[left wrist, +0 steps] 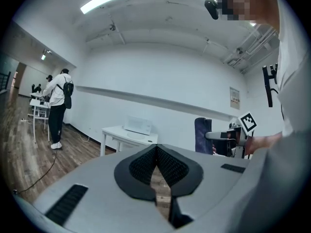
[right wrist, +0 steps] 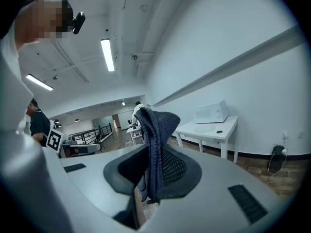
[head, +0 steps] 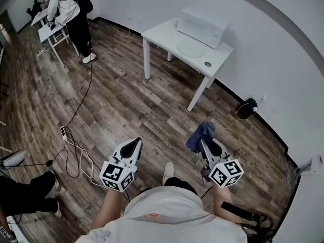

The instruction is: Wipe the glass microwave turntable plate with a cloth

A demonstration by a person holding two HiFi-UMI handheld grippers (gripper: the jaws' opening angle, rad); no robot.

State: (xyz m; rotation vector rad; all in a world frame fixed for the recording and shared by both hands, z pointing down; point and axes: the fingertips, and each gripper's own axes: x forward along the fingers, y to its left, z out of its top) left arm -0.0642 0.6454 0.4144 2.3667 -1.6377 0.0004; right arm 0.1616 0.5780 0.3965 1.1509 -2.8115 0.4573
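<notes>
The round glass turntable plate (head: 191, 48) lies on a white table (head: 162, 34) far ahead, in front of a white microwave (head: 201, 26). My right gripper (head: 204, 142) is shut on a dark blue cloth (head: 199, 135), which hangs from its jaws (right wrist: 154, 144). My left gripper (head: 134, 143) is shut with nothing in it; its pads (left wrist: 146, 166) meet. Both grippers are held over the wood floor, well short of the table. In the right gripper view the plate (right wrist: 204, 128) and microwave (right wrist: 211, 113) show far off.
A small dark ring (head: 207, 64) lies on the table near its right corner. Cables and a power strip (head: 64, 131) run across the floor at left. A person (head: 73, 11) stands at another table at the far left. A plug and cord (head: 246, 108) sit by the right wall.
</notes>
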